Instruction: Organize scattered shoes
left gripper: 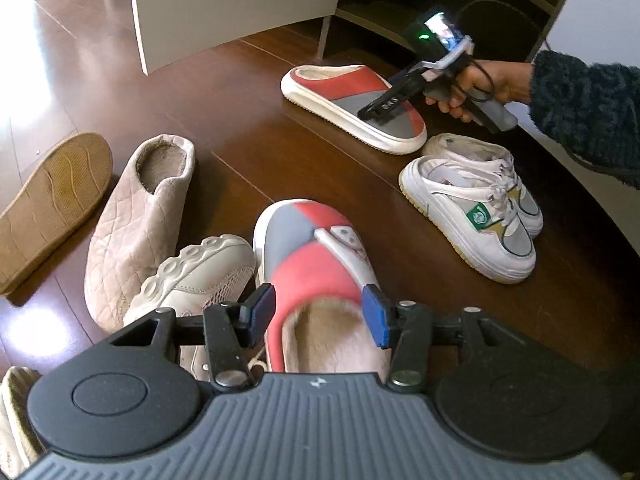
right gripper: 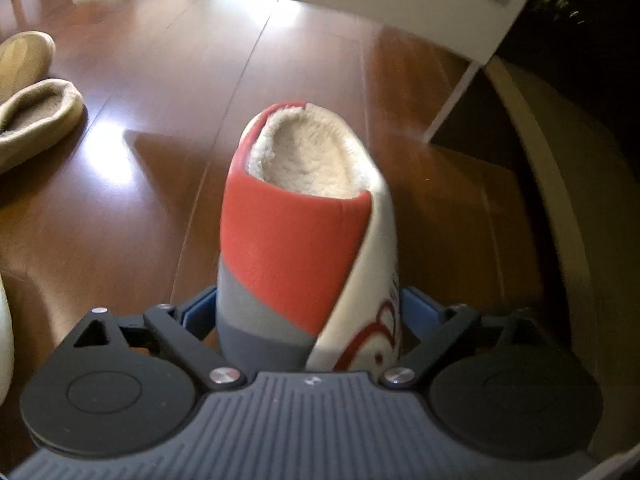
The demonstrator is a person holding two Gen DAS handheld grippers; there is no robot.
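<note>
Two matching red, grey and white fleece-lined slippers lie on the dark wooden floor. The near slipper (left gripper: pixel 312 264) points away from me, and my left gripper (left gripper: pixel 319 314) is shut on its collar, a blue pad pressed against each side. The far slipper (left gripper: pixel 340 84) rests flat by the cabinet. My right gripper (left gripper: pixel 374 114), held by a hand in a dark fuzzy sleeve (left gripper: pixel 580 108), straddles its toe. In the right wrist view the right gripper (right gripper: pixel 308 308) stands wide open with that slipper (right gripper: pixel 296 232) between the pads, heel pointing away.
A pair of white sneakers (left gripper: pixel 472 208) sits to the right. A beige quilted slipper (left gripper: pixel 136 224), its upturned mate (left gripper: pixel 52 204) and a cream sneaker (left gripper: pixel 192 276) lie on the left. An open cabinet (left gripper: pixel 400 12) with its door (left gripper: pixel 224 12) stands behind. Tan slippers (right gripper: pixel 36 120) lie at the left.
</note>
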